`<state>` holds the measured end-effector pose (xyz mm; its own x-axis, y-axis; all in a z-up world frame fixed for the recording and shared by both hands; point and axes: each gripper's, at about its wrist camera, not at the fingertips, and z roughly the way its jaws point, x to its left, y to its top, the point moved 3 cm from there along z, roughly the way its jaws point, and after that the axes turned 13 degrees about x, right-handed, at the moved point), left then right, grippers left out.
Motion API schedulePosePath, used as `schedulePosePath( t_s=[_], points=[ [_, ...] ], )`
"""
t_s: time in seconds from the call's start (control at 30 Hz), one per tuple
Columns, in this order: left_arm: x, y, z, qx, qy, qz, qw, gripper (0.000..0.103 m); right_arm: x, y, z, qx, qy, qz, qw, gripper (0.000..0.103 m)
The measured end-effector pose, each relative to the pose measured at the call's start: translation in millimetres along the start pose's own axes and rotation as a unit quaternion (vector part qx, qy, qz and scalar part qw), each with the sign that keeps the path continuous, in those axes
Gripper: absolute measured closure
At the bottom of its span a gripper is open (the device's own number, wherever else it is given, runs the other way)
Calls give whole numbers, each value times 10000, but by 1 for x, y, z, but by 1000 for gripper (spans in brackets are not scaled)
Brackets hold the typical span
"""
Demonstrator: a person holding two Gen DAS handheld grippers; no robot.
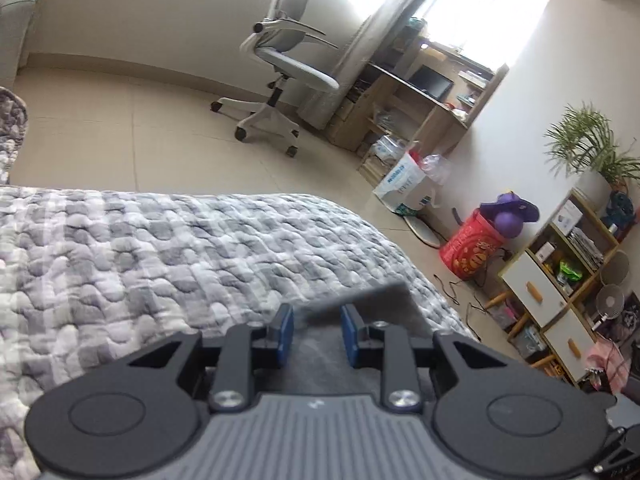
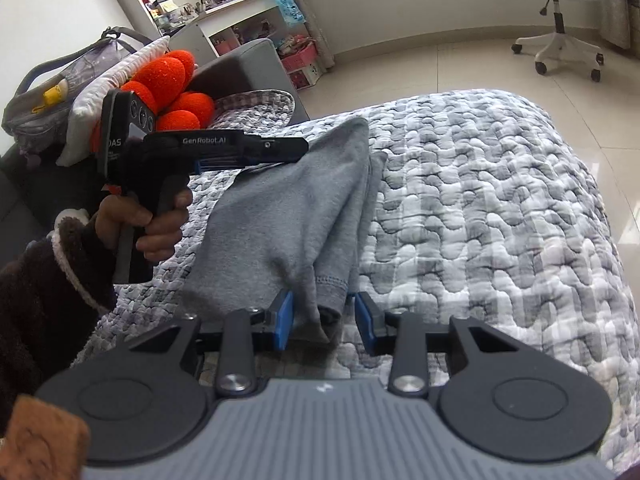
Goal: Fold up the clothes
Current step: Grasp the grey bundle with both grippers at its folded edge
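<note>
Grey garment (image 2: 288, 216) is lying bunched on the quilted grey-and-white bedspread (image 2: 500, 208), running from between the right gripper's fingers up and away toward the left gripper.

Right gripper (image 2: 324, 320): blue pads (image 2: 283, 320) are standing apart, with a hemmed corner of the garment hanging down between them. Cloth is lying against the left-hand pad; the right-hand pad is showing a gap beside the fabric. Not clamped.

Left gripper (image 2: 280, 148), seen side-on in the right wrist view, is sitting at the garment's far upper edge, held by the person's left hand (image 2: 156, 220) in a dark fleece sleeve. In its own view, left gripper (image 1: 317, 332): fingers are parted narrowly, and a flat grey flap of the garment (image 1: 368, 308) is sitting between and just beyond the fingertips. Cannot tell whether the pads are touching the cloth.

Beyond the fingers: orange plush toy (image 2: 168, 84) and a grey bag (image 2: 60, 84) behind the left gripper. Office chair (image 1: 280, 72) is standing on the tiled floor well past the bed edge, a wooden desk (image 1: 420, 104) beside it.
</note>
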<state>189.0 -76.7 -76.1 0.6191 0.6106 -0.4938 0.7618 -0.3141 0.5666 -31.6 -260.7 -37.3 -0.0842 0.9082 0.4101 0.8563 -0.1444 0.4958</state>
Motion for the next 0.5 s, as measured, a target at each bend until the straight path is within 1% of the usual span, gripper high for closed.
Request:
schedulePosePath(
  t_s=[0.07,0.13,0.17,0.2,0.23,0.27,0.3,0.33,0.37,0.43,0.5],
  points=[
    [15,1,-3,51,22,-265,9996,66,-2,-3,-2,15,61,133,9999,65],
    [29,-2,-6,164,-179,-537,9983,62,-5,-4,-4,57,184,308,9993,65],
    [34,-3,-6,226,-306,-659,9971,58,-6,-5,-5,90,266,415,9987,63],
    [39,-5,-6,290,-486,-776,9954,53,-7,-6,-4,131,370,560,9977,56],
    [41,-7,-5,343,-673,-865,9934,50,-9,-8,-3,175,483,719,9961,53],
    [41,-10,-4,388,-839,-927,9914,45,-10,-9,-2,219,596,877,9941,48],
    [40,-13,-3,404,-902,-934,9907,41,-12,-11,-1,263,708,1036,9917,48],
    [39,-15,-2,410,-933,-927,9905,41,-13,-13,0,306,821,1193,9890,48],
    [37,-17,-1,391,-886,-900,9912,40,-14,-13,2,341,864,1340,9866,48],
    [31,-18,3,356,-801,-921,9919,41,-17,-13,8,378,871,1588,9827,48],
    [27,-19,5,330,-707,-1013,9918,44,-17,-10,11,231,938,1733,9801,48]
  ],
)
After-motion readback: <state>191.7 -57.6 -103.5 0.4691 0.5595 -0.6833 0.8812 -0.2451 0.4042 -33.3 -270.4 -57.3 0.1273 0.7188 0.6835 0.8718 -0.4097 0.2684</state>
